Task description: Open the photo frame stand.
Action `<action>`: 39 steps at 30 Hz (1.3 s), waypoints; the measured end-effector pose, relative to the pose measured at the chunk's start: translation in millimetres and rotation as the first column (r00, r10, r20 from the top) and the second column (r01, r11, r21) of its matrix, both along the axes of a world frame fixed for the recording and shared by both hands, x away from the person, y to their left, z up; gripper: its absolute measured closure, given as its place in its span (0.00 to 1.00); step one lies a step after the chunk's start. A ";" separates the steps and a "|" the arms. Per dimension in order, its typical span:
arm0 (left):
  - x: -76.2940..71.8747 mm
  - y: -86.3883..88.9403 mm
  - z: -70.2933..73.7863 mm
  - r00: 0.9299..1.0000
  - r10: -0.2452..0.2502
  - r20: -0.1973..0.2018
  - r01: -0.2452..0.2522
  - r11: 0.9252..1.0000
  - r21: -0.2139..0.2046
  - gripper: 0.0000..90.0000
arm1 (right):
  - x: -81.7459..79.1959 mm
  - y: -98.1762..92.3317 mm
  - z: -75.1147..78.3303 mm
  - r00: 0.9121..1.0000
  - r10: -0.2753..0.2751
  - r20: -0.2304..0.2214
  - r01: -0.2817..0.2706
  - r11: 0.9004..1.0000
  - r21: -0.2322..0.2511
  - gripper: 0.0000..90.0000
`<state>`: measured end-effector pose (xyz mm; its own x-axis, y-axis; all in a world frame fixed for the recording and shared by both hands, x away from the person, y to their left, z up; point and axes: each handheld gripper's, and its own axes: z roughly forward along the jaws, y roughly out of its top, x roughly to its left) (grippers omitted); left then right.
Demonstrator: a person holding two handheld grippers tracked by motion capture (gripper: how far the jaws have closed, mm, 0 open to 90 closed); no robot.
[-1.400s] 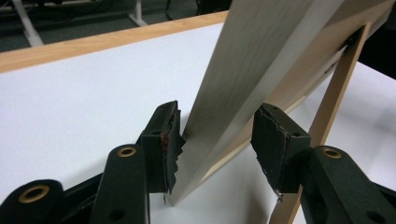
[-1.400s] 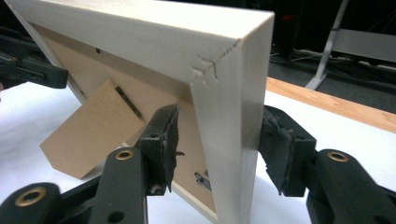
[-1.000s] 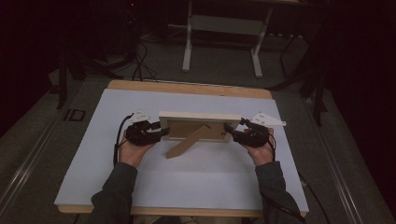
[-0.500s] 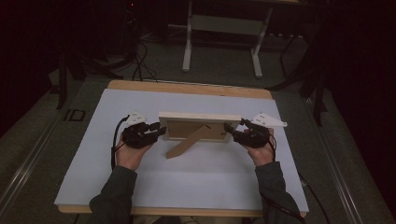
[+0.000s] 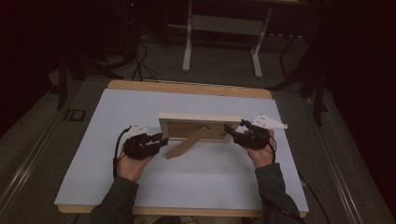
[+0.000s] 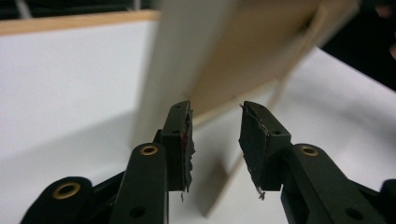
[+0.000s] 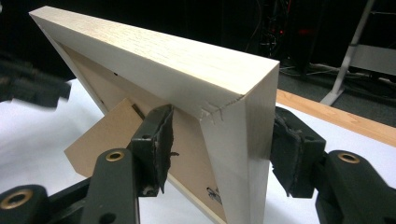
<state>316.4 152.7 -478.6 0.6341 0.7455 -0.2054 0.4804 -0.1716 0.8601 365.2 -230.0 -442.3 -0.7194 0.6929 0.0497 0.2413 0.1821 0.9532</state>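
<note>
Picture frame [image 5: 198, 126], light wood, stands upright on its long edge near the middle of the counter [image 5: 93, 177], back panel facing the person, propped by a cardboard easel leg [image 5: 184, 143] that slants down toward 7 o'clock in the high view.

Right claw [image 5: 232, 131]: clamped on the frame's right end. In the right gripper view the left pad [image 7: 156, 149] lies against the back side just below the mitred corner and the right pad [image 7: 292, 154] sits against the front side, with the frame [image 7: 187, 84] between them. The holding hand [image 5: 261, 154] lies at 5 o'clock from the frame. A grey three-cornered plate [image 5: 268, 122] tops this gripper and points to 3 o'clock.

Left claw [image 5: 161, 140]: jaws parted, gripping nothing. Over the last second they closed somewhat. It sits just beside the frame's lower left corner, at 8 o'clock from the frame's centre. In the left gripper view the tips [image 6: 215, 135] stand apart with open space between; the frame's left edge [image 6: 187, 65] rises just behind them and the leg's edge [image 6: 219, 191] shows low between the jaws. Pads not touching the wood. The left hand [image 5: 133, 163] is at 7 o'clock from the frame.

Counter top is white with a wooden rim; dark floor and a white metal stand [image 5: 224, 28] lie beyond at 12 o'clock.
</note>
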 end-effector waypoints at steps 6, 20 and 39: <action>-5.9 -21.0 -10.9 0.996 -0.087 -0.018 0.088 0.993 0.084 0.69 | 0.6 0.8 0.3 1.000 -0.012 -0.004 0.012 1.000 0.002 0.48; -5.9 -40.7 -14.5 0.992 -0.124 -0.024 0.126 0.982 0.142 0.80 | -1.0 2.7 -0.1 1.000 -0.027 0.014 0.028 0.999 -0.016 0.48; 11.7 -36.7 -9.9 0.999 -0.019 0.045 0.010 0.983 0.183 0.64 | 3.0 4.3 0.8 0.999 -0.046 0.009 0.046 0.999 -0.018 0.49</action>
